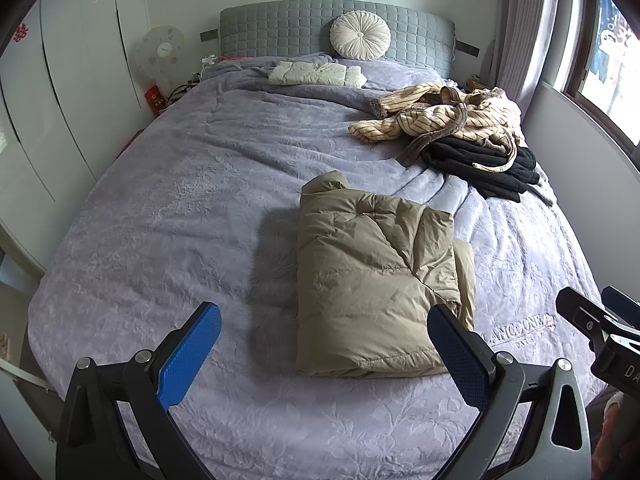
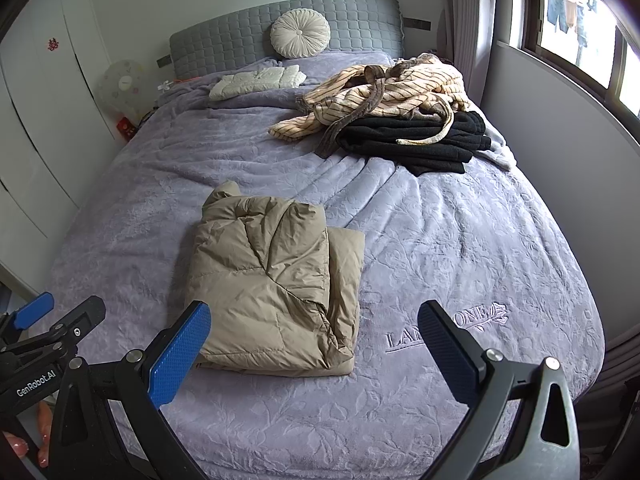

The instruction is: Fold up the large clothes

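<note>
Two grippers: left gripper (image 1: 324, 342) and right gripper (image 2: 314, 338), jaws spread, empty.
Position: folded tan puffer jacket (image 1: 380, 280) at frame centre on the bed (image 1: 160, 208).
Handling: likely light, soft, slippery, springy; pinch the layered lower edge.
Axis: long axis toward the headboard (image 1: 280, 28); hood end uppermost.
Pending: striped robe (image 1: 440, 116), black garment (image 1: 488, 164), upper right.

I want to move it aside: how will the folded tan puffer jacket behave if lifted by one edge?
The tan puffer jacket looks puffy and quilted, so probably light yet floppy. Its loosely stacked layers would likely unfold. The smooth shell may slip from a claw.
</note>
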A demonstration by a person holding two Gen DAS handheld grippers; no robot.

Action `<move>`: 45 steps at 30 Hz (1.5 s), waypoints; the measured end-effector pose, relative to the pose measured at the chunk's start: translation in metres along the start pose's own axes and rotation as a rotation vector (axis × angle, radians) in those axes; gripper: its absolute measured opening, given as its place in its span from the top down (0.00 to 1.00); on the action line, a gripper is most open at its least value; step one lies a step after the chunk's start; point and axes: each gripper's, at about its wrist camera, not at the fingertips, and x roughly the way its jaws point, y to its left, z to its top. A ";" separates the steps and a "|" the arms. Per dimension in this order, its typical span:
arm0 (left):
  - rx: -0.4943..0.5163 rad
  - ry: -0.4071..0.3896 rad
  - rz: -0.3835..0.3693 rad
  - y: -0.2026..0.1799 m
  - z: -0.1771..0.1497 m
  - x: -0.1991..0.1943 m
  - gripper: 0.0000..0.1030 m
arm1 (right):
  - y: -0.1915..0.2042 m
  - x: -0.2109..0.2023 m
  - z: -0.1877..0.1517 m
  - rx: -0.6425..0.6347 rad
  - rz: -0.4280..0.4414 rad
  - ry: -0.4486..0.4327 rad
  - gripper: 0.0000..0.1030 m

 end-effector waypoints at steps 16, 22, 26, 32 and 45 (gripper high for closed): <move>-0.001 0.001 0.002 0.000 -0.001 0.000 0.00 | 0.003 -0.001 -0.001 0.001 -0.001 0.000 0.00; -0.001 0.002 0.001 0.001 -0.002 0.000 0.00 | 0.004 -0.002 -0.002 0.002 -0.002 0.000 0.00; -0.001 0.002 0.001 0.001 -0.001 0.000 0.00 | 0.004 -0.001 -0.002 0.003 -0.003 0.000 0.00; 0.000 0.002 0.002 0.001 -0.001 0.000 0.00 | 0.005 -0.002 -0.002 0.003 -0.003 0.000 0.00; -0.002 0.000 0.006 0.001 0.000 0.001 0.00 | 0.005 -0.002 -0.002 0.004 -0.004 0.000 0.00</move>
